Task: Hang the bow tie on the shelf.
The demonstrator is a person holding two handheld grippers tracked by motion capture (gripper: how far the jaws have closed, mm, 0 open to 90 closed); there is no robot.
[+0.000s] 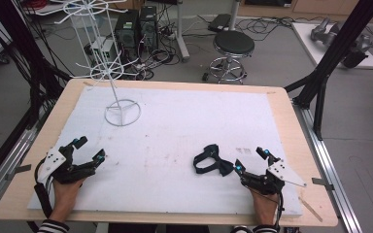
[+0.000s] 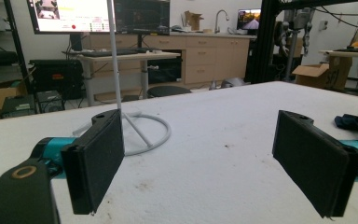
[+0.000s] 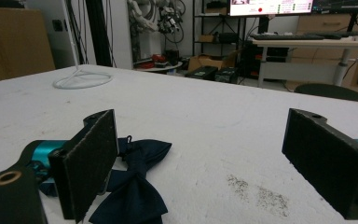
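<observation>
A dark navy bow tie [image 1: 212,160] with its strap lies on the white board [image 1: 175,131], front right of centre. My right gripper [image 1: 251,160] rests open just right of it, its left jaw beside the bow tie [image 3: 135,186] and nothing between the jaws. A white wire display stand [image 1: 121,112] rises from a ring base at the board's back left. At the front left my left gripper [image 1: 90,148] stands open and holds nothing, facing the stand's ring base [image 2: 144,135]. The bow tie [image 2: 356,122] appears at the far right in the left gripper view.
The board lies on a light wooden table [image 1: 291,126]. Beyond the table's far edge stand a black stool [image 1: 233,46], computer towers [image 1: 136,26] and cables on the floor. Black frame posts [image 1: 335,53] rise at the right.
</observation>
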